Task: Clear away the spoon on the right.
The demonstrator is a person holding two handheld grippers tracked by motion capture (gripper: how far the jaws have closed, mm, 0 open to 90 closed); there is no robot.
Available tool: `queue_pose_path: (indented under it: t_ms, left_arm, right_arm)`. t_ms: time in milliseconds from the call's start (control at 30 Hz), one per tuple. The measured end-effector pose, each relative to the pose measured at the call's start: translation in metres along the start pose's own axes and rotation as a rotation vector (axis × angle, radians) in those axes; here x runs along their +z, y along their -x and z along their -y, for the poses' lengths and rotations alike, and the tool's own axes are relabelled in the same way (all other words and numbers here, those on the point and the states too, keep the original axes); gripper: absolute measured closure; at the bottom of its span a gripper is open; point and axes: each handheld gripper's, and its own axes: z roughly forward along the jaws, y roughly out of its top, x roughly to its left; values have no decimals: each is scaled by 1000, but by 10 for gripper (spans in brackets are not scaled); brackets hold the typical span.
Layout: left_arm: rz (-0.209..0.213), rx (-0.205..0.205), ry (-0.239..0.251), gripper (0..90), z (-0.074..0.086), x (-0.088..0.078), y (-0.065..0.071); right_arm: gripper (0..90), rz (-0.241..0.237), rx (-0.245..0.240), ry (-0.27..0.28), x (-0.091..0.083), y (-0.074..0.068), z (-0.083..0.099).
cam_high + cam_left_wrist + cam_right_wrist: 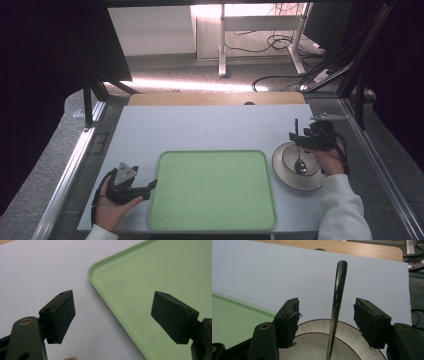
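The right claw point(327, 322) is wide apart around a spoon point(336, 305) leaning in the bowl point(298, 165) at the table's point(210, 125) right, likely to grab it. The left claw point(112, 315), released, waits by the green tray's point(212, 190) near-left edge.

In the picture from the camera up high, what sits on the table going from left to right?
Left gripper → green tray → plate with a spoon on it, under the right gripper.
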Motion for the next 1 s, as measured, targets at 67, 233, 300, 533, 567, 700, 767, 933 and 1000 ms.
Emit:
queue_pose_path:
  t_ms: [67,233,300,533,567,700,767,933,1000]
  left_arm:
    - [-1,-1,-1,193,0,0,0]
    - [1,-2,0,193,0,1,1]
    - [2,-3,-2,193,0,0,1]
    - [1,-1,-2,193,0,0,0]
    - [0,-1,-2,193,0,0,0]
    - [0,0,-3,193,1,0,0]
    - [-1,0,-4,193,1,0,0]
    - [-2,-2,-2,193,1,0,-1]
    - [-2,-1,-1,193,1,0,-1]
  right_arm:
    - [382,7,1,-9,4,2,0]
    - [426,10,11,-33,13,7,1]
    - [434,9,14,-34,14,8,1]
    - [519,-3,22,-61,20,11,5]
    - [537,-6,25,-65,21,11,5]
    - [618,-8,39,-84,23,13,7]
    - [650,-25,52,-89,24,14,7]
    - [703,-49,67,-101,25,15,8]
    - [742,-64,71,-104,26,15,8]
